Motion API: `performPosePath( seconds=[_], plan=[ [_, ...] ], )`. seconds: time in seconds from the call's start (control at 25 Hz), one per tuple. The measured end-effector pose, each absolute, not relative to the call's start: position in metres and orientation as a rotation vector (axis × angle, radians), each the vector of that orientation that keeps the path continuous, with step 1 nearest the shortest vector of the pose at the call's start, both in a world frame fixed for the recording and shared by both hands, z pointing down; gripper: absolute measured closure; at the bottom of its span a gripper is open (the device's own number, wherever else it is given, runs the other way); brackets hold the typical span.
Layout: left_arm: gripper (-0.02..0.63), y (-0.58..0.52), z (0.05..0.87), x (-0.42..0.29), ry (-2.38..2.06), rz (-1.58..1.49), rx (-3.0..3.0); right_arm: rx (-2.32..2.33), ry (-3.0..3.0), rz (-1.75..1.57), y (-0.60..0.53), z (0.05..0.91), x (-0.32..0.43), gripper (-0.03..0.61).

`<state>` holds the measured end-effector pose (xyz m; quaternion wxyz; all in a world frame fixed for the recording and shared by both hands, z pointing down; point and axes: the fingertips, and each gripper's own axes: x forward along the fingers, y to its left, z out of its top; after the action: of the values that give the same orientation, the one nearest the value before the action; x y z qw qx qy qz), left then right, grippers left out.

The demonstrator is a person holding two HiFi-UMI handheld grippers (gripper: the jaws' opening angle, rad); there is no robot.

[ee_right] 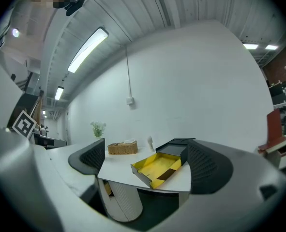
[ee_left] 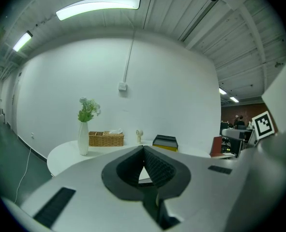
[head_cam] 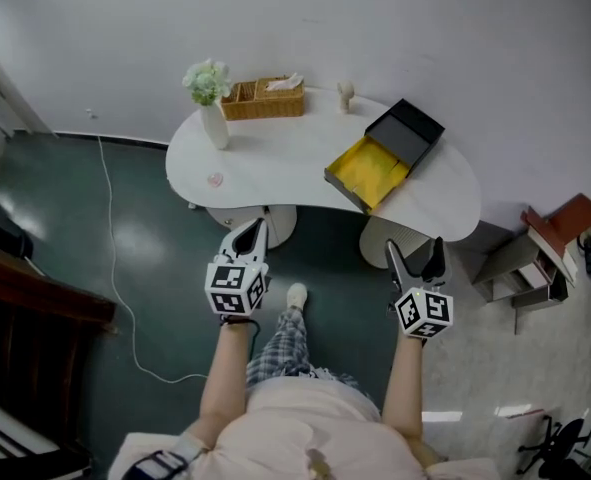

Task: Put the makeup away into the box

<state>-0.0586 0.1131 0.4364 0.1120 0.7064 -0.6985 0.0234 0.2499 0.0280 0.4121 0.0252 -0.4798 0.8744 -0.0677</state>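
The box (head_cam: 383,158) lies open on the right half of the white table (head_cam: 275,163), its tray yellow inside and its black lid behind it. A small pinkish object (head_cam: 215,179) rests on the table's left part; I cannot tell what it is. Both grippers hang in front of the table, above the floor and short of its near edge. My left gripper (head_cam: 249,234) is shut with nothing in it, its pads meeting (ee_left: 143,151). My right gripper (head_cam: 415,256) stands open and empty, and the yellow box (ee_right: 157,168) shows between its fingers (ee_right: 92,158).
A white vase with flowers (head_cam: 209,98), a wicker basket (head_cam: 263,99) and a small pale figurine (head_cam: 345,95) stand along the table's far edge. A white cable (head_cam: 115,268) runs over the green floor at left. Dark furniture sits far left and a low shelf (head_cam: 535,253) at right.
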Motion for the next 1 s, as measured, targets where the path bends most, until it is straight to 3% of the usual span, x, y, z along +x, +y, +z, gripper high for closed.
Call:
performPosePath(
  seconds=[1.0],
  plan=[
    [0.588, -0.152, 0.431, -0.144, -1.892, 0.120, 2.224, -1.544, 2.699, -0.212, -0.208, 0.407, 0.136, 0.058]
  ],
)
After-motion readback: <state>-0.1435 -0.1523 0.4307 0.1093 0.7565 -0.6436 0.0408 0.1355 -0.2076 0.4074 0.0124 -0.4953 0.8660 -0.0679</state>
